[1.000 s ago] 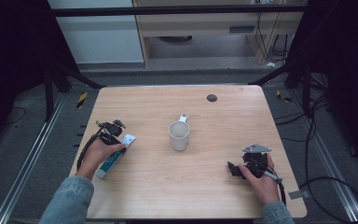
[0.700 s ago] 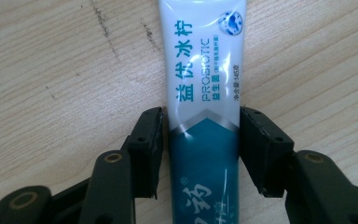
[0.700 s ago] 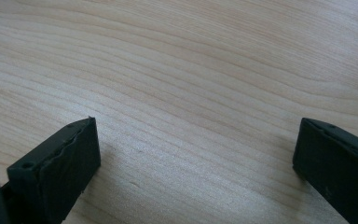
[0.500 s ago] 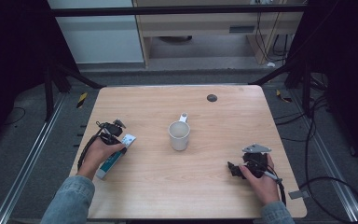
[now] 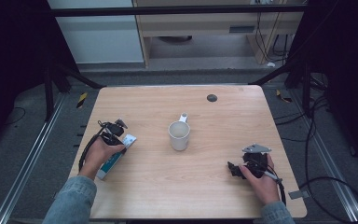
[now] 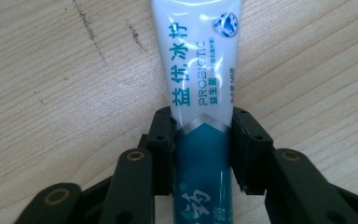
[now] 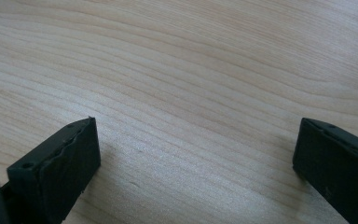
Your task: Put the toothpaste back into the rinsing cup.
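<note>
Lying flat on the worktop at about nine o'clock from the white mug, the toothpaste tube sits under the left gripper, its white crimped end pointing away from the person toward one o'clock and its teal lower body running back beneath the hand. In the left gripper view the jaws have just been closing and now stand against both long edges of the tube where white print meets the teal band, pinching it across its width. My judgement is that this is a light, soft thing: a laminated plastic tube gives under pressure, so a hard squeeze would dent it or push paste toward the cap, and the glossy skin could slip if held only by its edges. Holding it near the middle, as here, looks sensible, since the body is fuller and firmer there than at the flat crimp, and the weight should balance well enough to lift without the ends drooping much. Whether the cap is on cannot be told from these views. The right gripper rests on the worktop at roughly four o'clock from the mug, well apart from it, its jaws spread wide over bare wood with nothing between them.
</note>
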`<control>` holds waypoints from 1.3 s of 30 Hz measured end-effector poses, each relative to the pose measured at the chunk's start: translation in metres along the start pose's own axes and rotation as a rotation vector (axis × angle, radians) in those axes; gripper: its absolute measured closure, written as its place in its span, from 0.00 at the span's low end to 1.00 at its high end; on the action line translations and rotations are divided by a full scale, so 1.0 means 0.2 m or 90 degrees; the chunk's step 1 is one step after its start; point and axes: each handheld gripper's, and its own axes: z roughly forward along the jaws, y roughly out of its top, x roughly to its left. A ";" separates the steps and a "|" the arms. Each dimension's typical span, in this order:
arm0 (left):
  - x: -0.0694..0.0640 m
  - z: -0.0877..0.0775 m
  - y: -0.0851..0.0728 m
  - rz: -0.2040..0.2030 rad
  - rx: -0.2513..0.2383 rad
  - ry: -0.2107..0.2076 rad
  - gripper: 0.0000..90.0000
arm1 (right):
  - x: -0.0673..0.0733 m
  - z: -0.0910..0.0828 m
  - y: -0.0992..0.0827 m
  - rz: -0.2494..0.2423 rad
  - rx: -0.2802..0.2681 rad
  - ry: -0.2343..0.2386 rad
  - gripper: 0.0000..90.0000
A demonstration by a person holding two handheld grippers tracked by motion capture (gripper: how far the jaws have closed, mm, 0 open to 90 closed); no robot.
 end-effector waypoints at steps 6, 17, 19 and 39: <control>0.00 -0.05 -0.03 -0.001 -0.027 -0.008 0.85 | 0.00 0.00 0.00 0.000 0.000 0.000 0.01; -0.02 -0.18 -0.05 0.013 -0.068 0.007 0.86 | 0.00 0.00 0.00 0.000 0.000 0.000 0.01; -0.02 -0.21 -0.05 0.011 -0.081 0.008 0.86 | 0.00 0.00 0.00 0.000 0.000 -0.001 0.01; -0.06 -0.33 -0.02 0.006 -0.140 0.012 0.86 | 0.00 0.00 0.00 0.002 0.001 0.002 0.01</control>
